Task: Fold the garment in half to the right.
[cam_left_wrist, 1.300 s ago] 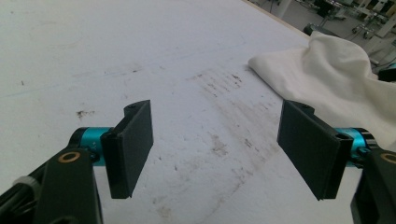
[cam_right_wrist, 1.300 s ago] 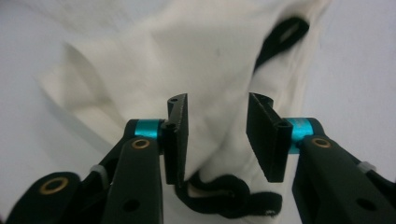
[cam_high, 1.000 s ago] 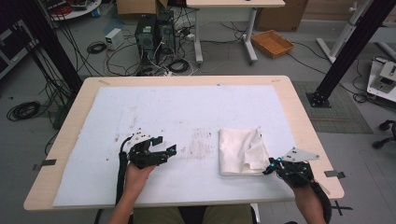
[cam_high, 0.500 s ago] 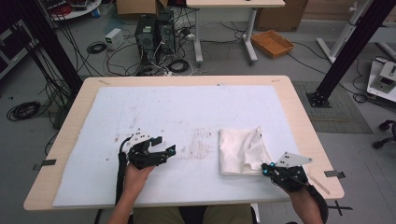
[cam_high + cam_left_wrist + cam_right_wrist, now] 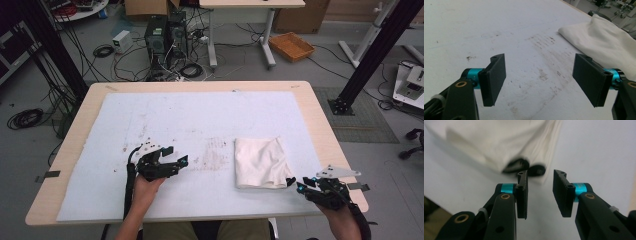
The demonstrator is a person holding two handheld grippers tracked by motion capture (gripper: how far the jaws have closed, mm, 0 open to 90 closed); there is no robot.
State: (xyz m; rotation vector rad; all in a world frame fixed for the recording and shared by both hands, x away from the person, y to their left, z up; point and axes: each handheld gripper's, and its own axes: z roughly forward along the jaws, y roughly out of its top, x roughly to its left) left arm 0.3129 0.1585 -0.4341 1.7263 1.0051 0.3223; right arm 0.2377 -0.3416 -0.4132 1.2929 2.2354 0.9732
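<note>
A folded white cloth (image 5: 262, 162) lies on the white mat (image 5: 200, 120), right of the middle. My right gripper (image 5: 301, 185) is just off the cloth's near right corner, beside the table's near right edge. In the right gripper view its jaws stand a little apart with nothing between them (image 5: 540, 173), and the cloth (image 5: 499, 142) is just ahead. A blurred dark shape (image 5: 524, 167) shows at the cloth's corner; I cannot tell what it is. My left gripper (image 5: 175, 159) rests on the mat to the cloth's left, wide open (image 5: 539, 60) over bare mat, with the cloth (image 5: 604, 37) off to one side.
Brownish stains (image 5: 215, 155) mark the mat between the left gripper and the cloth. The wooden table rim (image 5: 200, 86) frames the mat. On the floor beyond are computer towers (image 5: 162, 35), cables and an orange tray (image 5: 291, 46).
The right gripper has drawn back slightly from the cloth's near right corner toward the table's edge. The left gripper and the cloth have not moved.
</note>
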